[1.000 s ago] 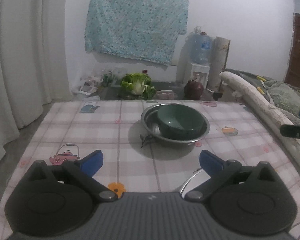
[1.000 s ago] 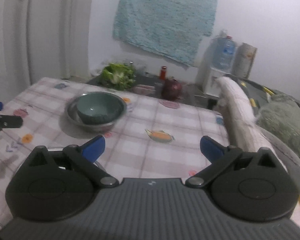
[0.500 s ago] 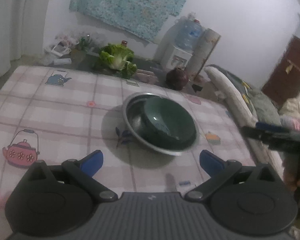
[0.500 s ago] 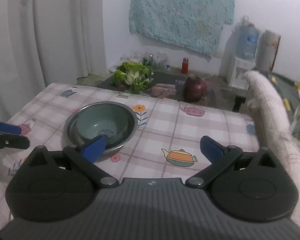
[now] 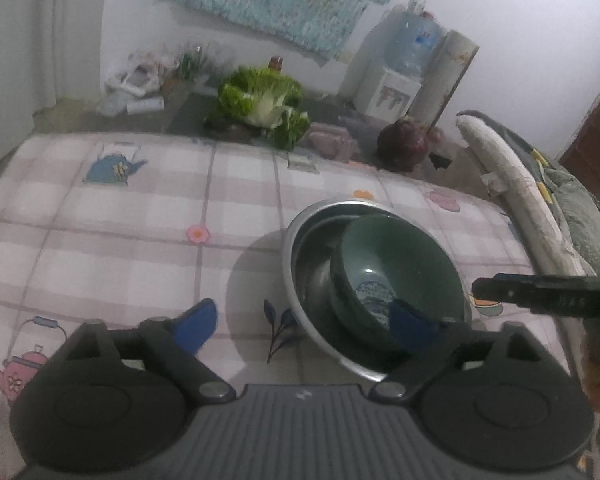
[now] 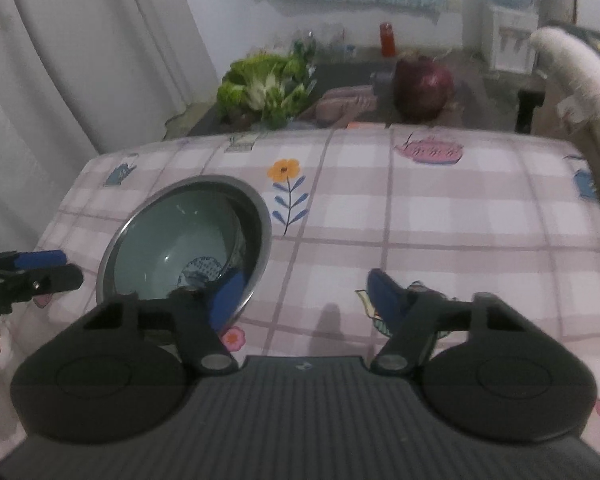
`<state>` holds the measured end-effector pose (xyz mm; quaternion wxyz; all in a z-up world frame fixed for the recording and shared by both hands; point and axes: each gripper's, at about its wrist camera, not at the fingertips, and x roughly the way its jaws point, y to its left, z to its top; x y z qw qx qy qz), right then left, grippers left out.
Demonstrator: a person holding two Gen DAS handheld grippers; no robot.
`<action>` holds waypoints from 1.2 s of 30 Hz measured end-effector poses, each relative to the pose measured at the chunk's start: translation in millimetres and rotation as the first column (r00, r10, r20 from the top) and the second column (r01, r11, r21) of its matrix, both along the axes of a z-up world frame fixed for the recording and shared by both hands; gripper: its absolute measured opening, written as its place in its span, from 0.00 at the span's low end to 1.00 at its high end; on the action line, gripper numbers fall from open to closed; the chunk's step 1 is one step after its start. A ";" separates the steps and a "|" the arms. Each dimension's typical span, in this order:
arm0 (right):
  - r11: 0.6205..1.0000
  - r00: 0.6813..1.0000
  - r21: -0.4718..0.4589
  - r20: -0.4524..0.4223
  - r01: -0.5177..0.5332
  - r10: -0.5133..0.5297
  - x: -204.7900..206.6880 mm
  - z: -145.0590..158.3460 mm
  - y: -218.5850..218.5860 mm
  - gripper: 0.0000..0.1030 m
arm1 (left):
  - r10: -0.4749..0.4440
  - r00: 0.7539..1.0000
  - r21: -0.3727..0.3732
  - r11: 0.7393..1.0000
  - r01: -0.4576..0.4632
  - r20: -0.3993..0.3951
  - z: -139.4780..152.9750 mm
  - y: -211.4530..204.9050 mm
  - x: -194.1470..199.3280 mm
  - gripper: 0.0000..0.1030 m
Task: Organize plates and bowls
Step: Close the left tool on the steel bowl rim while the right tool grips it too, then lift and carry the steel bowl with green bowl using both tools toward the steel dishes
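Left wrist view — left gripper (image 5: 306, 326) apart, narrowing, empty; right gripper (image 6: 302, 294) likewise — green bowl (image 5: 400, 280) between.

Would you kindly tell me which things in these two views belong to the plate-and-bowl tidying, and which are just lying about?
For the job:
- green bowl, sitting inside the metal bowl
- metal bowl
- left tool and right tool, both open

Lying about:
- cabbage
- red onion
- red bottle
- water dispenser
- tablecloth
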<state>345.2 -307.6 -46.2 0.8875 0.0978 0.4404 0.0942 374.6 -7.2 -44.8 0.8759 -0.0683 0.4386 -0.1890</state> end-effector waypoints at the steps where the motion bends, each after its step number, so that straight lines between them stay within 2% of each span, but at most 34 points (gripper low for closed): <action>1: 1.000 1.000 0.008 -0.010 -0.008 0.008 3.5 -2.3 2.0 0.56 | 0.002 1.000 -0.003 1.000 -0.002 -0.021 -2.4 -1.1 3.8 0.77; 3: 1.000 0.999 0.022 -0.030 -0.015 0.016 10.5 -7.7 4.6 0.48 | 0.002 0.999 -0.012 1.000 -0.002 -0.048 -5.5 -2.7 8.1 0.71; 6: 0.999 0.999 0.045 -0.039 -0.023 0.025 17.4 -10.0 5.8 0.44 | 0.015 0.998 -0.038 0.999 -0.018 -0.064 -6.5 -1.4 12.6 0.67; 8: 0.998 0.999 0.055 -0.041 -0.019 0.022 20.0 -10.4 6.9 0.40 | 0.023 0.997 -0.051 0.998 -0.027 -0.070 -5.7 -0.3 15.1 0.62; 10: 0.996 0.999 0.082 -0.046 -0.019 0.023 21.0 -10.3 5.8 0.36 | 0.033 0.997 -0.062 0.997 -0.037 -0.077 -3.2 1.4 15.9 0.52; 16: 0.991 0.999 0.132 -0.038 -0.003 0.008 15.9 -4.4 -2.9 0.35 | 0.068 0.993 -0.117 0.990 -0.079 -0.098 6.8 16.3 13.1 0.40; 19: 0.991 0.999 0.132 -0.039 0.001 0.004 13.8 -4.0 -6.1 0.35 | 0.067 0.991 -0.101 0.992 -0.079 -0.114 6.3 15.3 15.3 0.32; 25: 0.989 0.998 0.148 -0.069 0.006 0.004 17.0 -13.6 -6.1 0.35 | 0.065 0.985 -0.094 0.992 -0.081 -0.162 -4.3 8.5 25.0 0.24; 28: 0.990 0.998 0.142 -0.068 0.004 0.006 18.9 -13.7 -3.0 0.32 | 0.072 0.981 -0.092 0.992 -0.090 -0.181 -9.2 7.2 28.6 0.17; 33: 0.988 0.997 0.152 -0.074 0.002 0.009 20.8 -13.7 -2.6 0.29 | 0.066 0.976 -0.077 0.994 -0.084 -0.207 -18.2 3.3 34.3 0.14; 36: 0.977 0.996 0.213 -0.090 0.026 -0.006 23.1 -14.4 -9.5 0.29 | 0.067 0.973 -0.080 0.993 -0.087 -0.222 -22.0 1.6 37.8 0.13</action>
